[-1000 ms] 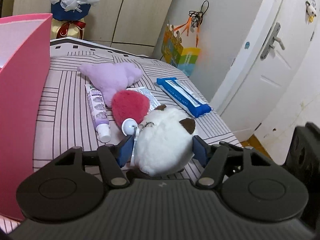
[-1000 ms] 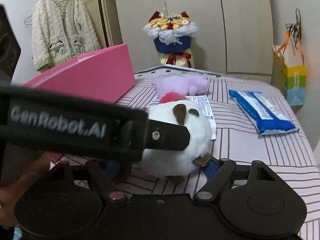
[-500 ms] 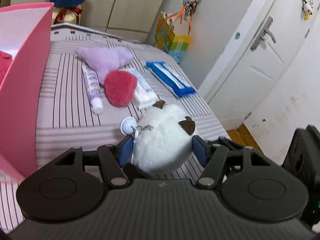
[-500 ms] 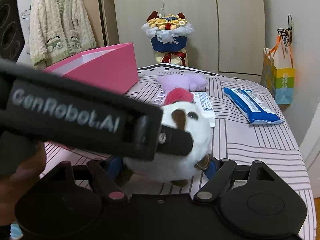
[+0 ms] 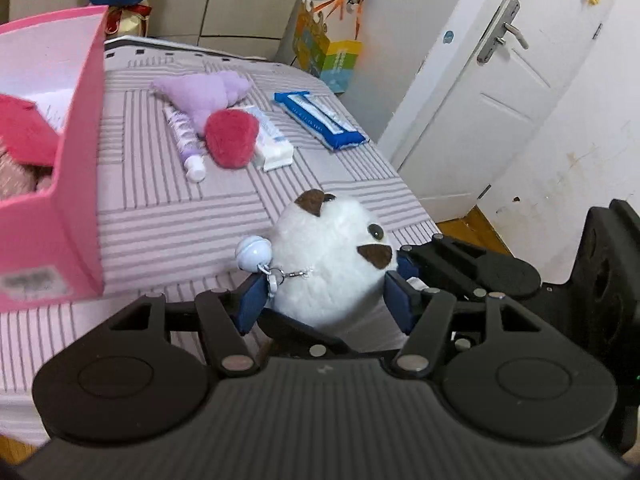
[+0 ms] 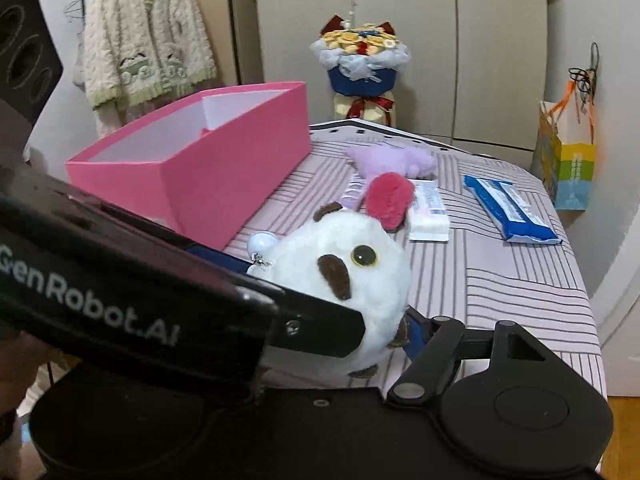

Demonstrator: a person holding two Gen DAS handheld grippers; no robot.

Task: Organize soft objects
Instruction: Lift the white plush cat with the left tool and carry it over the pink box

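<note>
A round white plush toy [image 5: 332, 256] with brown patches and a small pale bell hangs above the striped bed [image 5: 168, 216]. My left gripper [image 5: 326, 296] is shut on it, its blue pads pressing both sides. My right gripper [image 6: 324, 320] holds the same toy [image 6: 344, 264] from the other side. Its jaws are closing, one blue pad [image 6: 412, 328] presses the toy's lower right, and the other finger is hidden behind the left gripper's black body [image 6: 120, 304]. The open pink box [image 5: 80, 160] stands to the left with red and pink soft things inside. A purple plush [image 5: 204, 94] and a red plush [image 5: 232, 140] lie further back.
A purple tube [image 5: 186, 144], a white packet [image 5: 272, 144] and a blue packet [image 5: 320, 124] lie beside the plushes. A bouquet [image 6: 360, 64] stands behind the bed, a gift bag [image 6: 568, 168] hangs at the right, and a white door [image 5: 500, 80] is beyond the bed's right edge.
Both grippers have risen and pulled back with the white plush toy between them. The pink box's inside has come into the left wrist view.
</note>
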